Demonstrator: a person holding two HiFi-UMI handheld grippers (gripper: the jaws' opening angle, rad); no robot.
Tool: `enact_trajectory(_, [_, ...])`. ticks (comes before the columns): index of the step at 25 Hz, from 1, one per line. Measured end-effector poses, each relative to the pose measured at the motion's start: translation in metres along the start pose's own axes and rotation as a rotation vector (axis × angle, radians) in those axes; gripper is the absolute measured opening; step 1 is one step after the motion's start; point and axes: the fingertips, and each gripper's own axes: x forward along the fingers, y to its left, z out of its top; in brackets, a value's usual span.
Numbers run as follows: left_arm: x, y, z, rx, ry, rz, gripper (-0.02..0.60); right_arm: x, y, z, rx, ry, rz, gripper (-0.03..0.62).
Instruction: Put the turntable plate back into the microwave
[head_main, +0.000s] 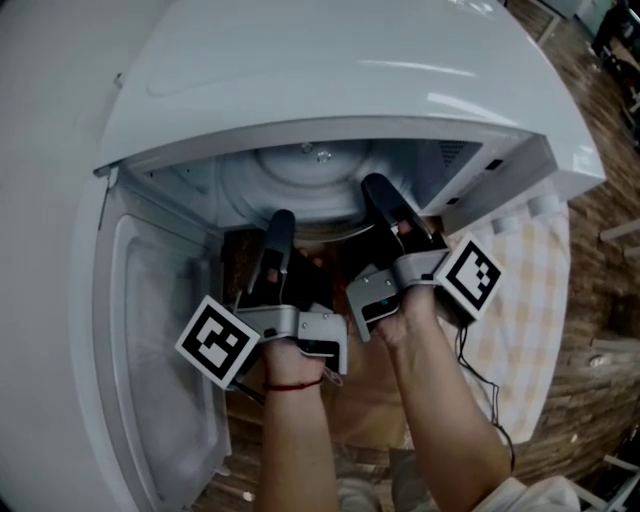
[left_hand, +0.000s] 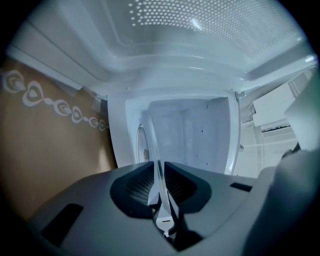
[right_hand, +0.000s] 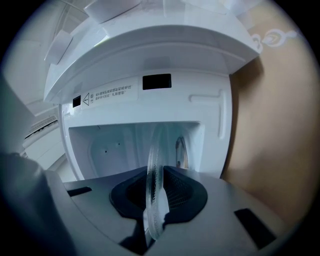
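Observation:
The clear glass turntable plate (head_main: 310, 195) lies flat inside the open white microwave (head_main: 330, 70). Both grippers reach level into the cavity and hold its near rim. My left gripper (head_main: 279, 222) has the thin rim (left_hand: 156, 150) running between its dark pads, jaws closed on the glass. My right gripper (head_main: 378, 190) is shut on the rim (right_hand: 154, 165) further right. In the left gripper view (left_hand: 160, 172) and the right gripper view (right_hand: 156, 185) the plate's far part reaches toward the cavity's back wall. What lies under the plate is hidden.
The microwave door (head_main: 150, 330) hangs open to the left, close beside my left arm. A checked cloth (head_main: 520, 300) lies under the microwave at the right. Wooden floor (head_main: 600, 330) shows beyond it. The cavity's roof and side walls close in around both grippers.

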Motion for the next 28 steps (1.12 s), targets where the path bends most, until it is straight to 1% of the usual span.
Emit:
enact_trajectory(8, [-0.008, 0.004, -0.021, -0.061, 0.046, -0.008, 0.055, -0.001, -0.001, 0.000, -0.019, 0.011, -0.022, 0.058])
enact_trajectory(11, [-0.009, 0.001, -0.029, -0.059, 0.075, -0.012, 0.055, 0.000, -0.001, 0.000, -0.014, 0.010, -0.024, 0.058])
enact_trajectory(13, [-0.008, 0.001, -0.028, -0.051, 0.080, -0.015, 0.054, 0.000, -0.001, 0.001, -0.010, 0.008, -0.024, 0.058])
enact_trajectory(19, [-0.002, -0.003, -0.024, -0.060, 0.100, -0.051, 0.048, 0.006, 0.000, 0.002, -0.002, 0.013, -0.031, 0.057])
enact_trajectory(28, [0.009, -0.005, -0.012, -0.074, 0.112, -0.043, 0.049, 0.023, 0.003, -0.001, -0.009, 0.021, -0.085, 0.058])
